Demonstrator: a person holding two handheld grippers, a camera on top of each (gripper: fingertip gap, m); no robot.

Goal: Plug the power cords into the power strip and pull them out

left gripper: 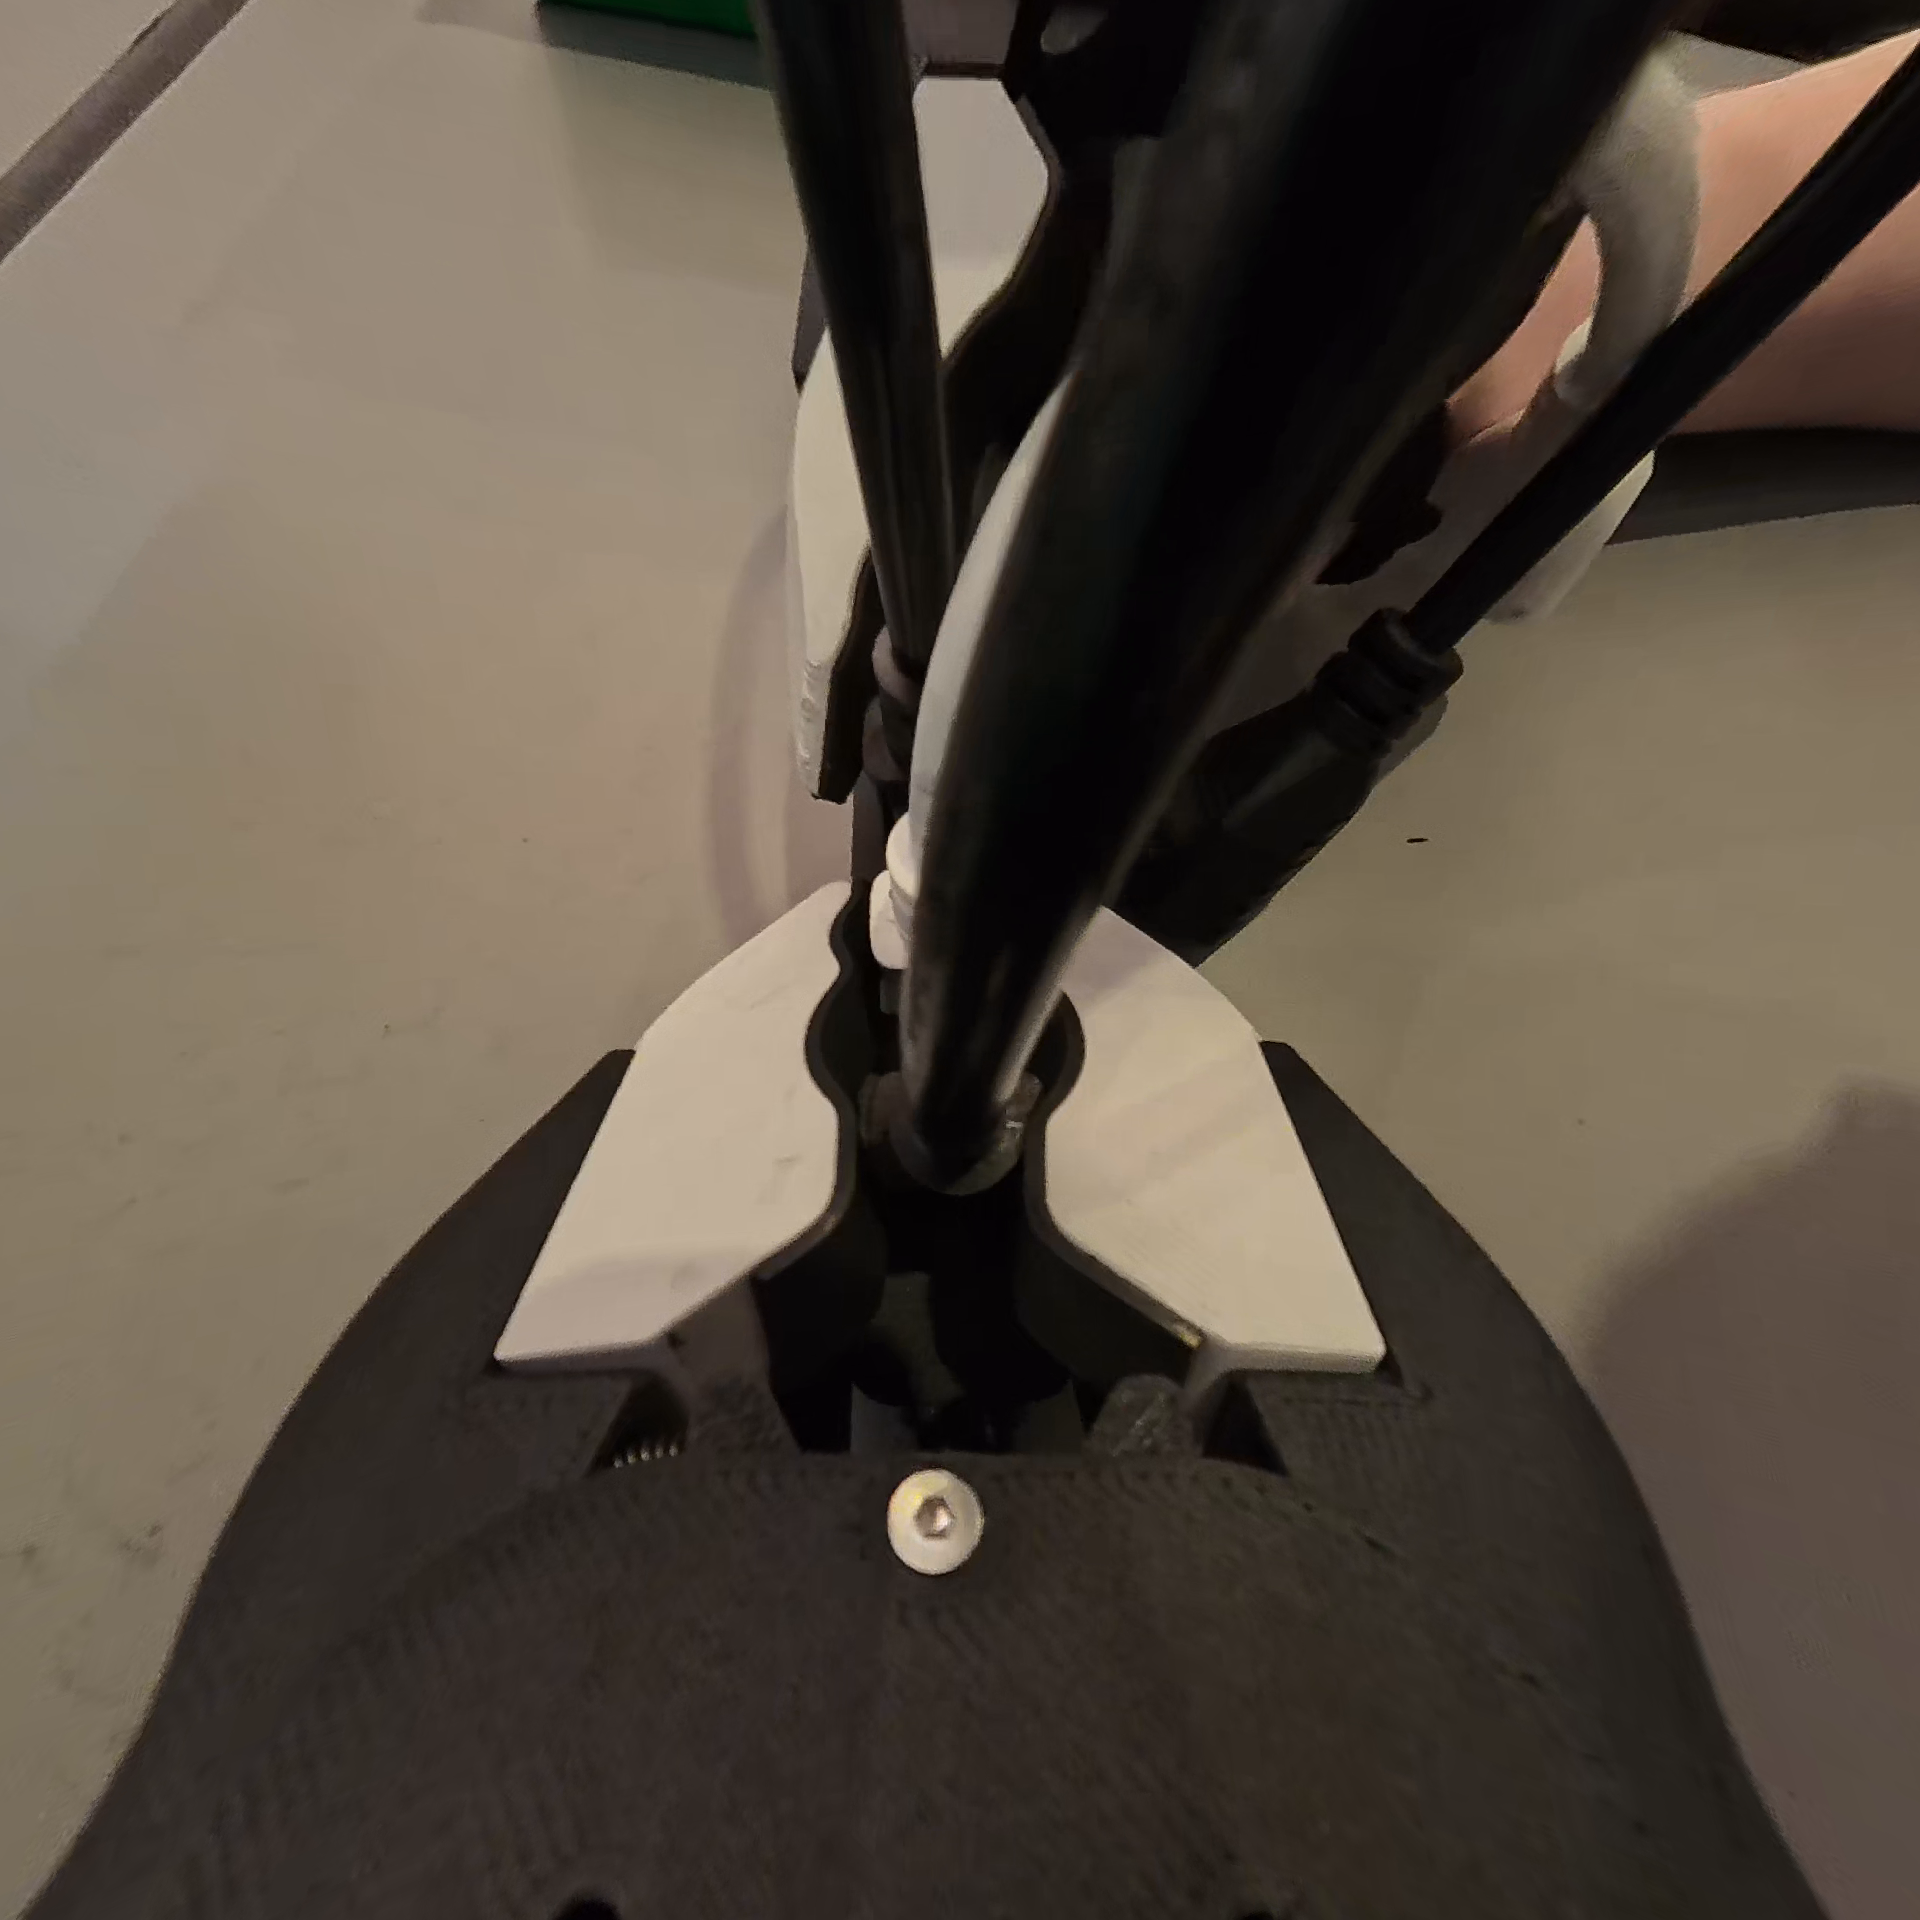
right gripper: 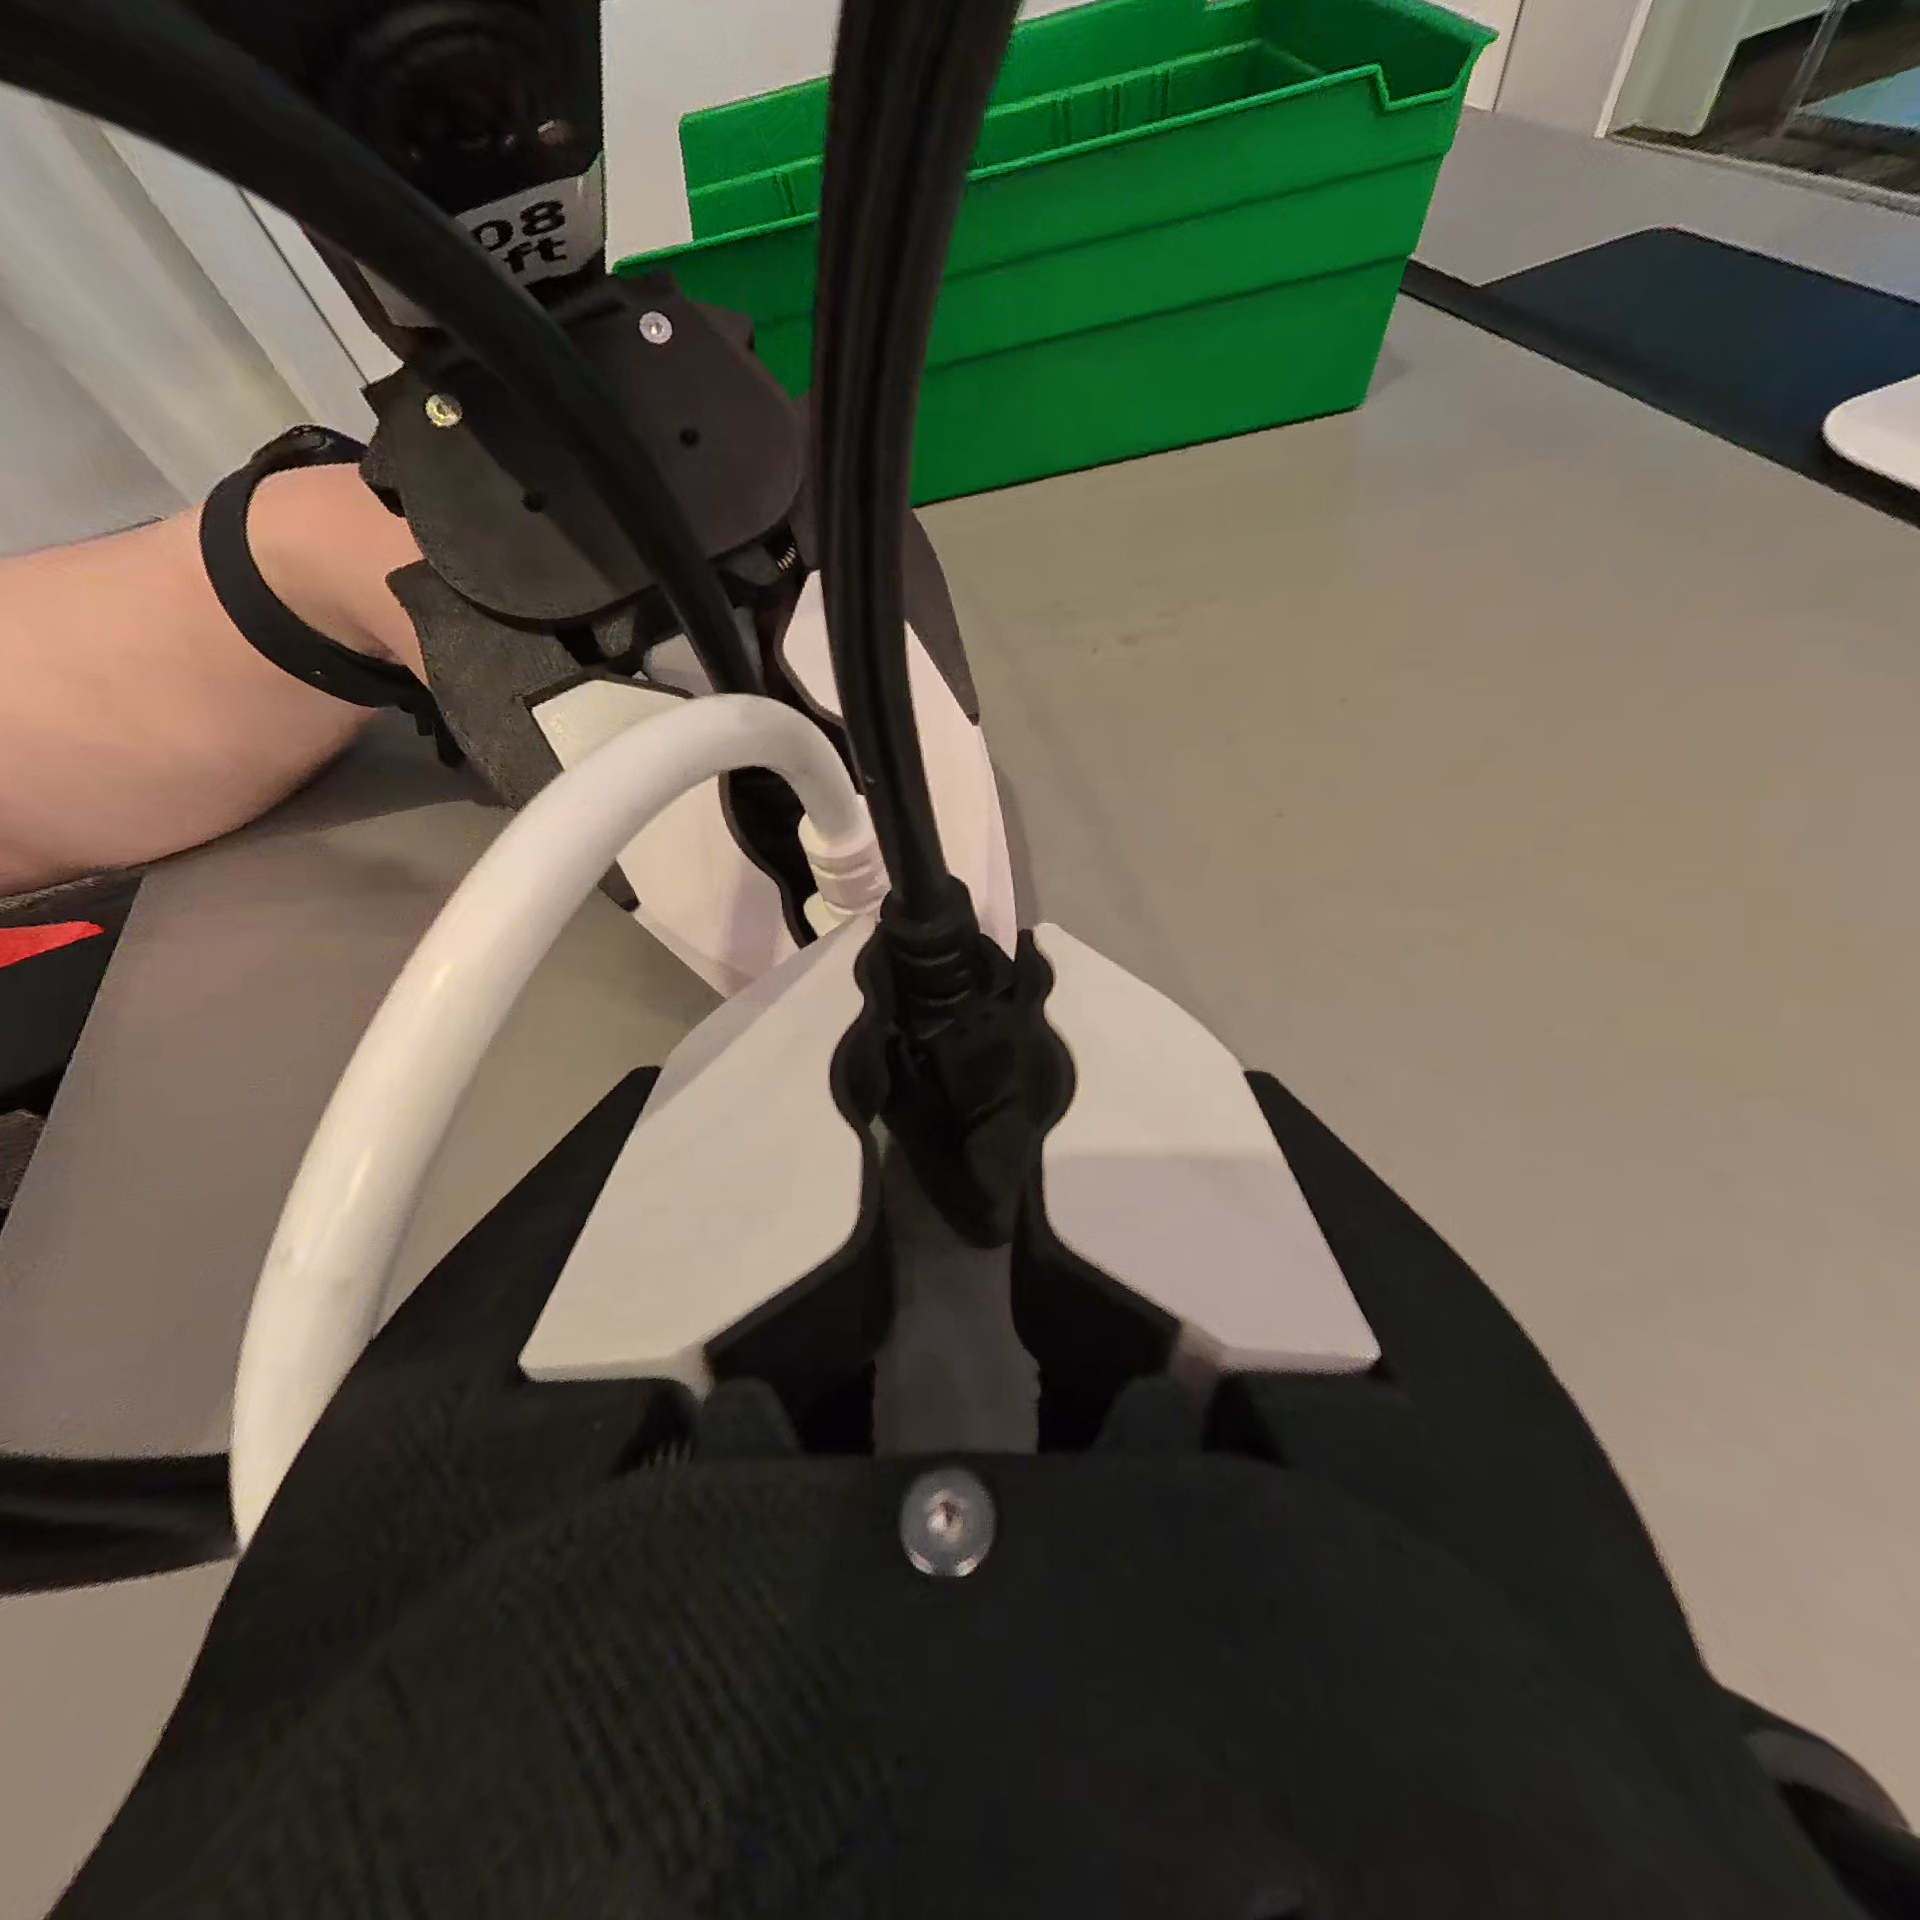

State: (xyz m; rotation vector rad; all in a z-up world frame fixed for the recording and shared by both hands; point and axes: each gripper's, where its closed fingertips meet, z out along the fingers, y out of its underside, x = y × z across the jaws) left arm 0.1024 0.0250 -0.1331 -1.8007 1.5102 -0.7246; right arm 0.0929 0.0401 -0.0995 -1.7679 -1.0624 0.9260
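Power cords rise from both grippers: the right gripper clamps a black plug, the left gripper clamps black and white cords above the grey counter.

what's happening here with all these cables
A person is working two handheld grippers over a grey table. The right gripper is shut on a black plug, its black cord rising away. The left gripper is clamped near where a white cable enters the white power strip. A green bin sits behind.
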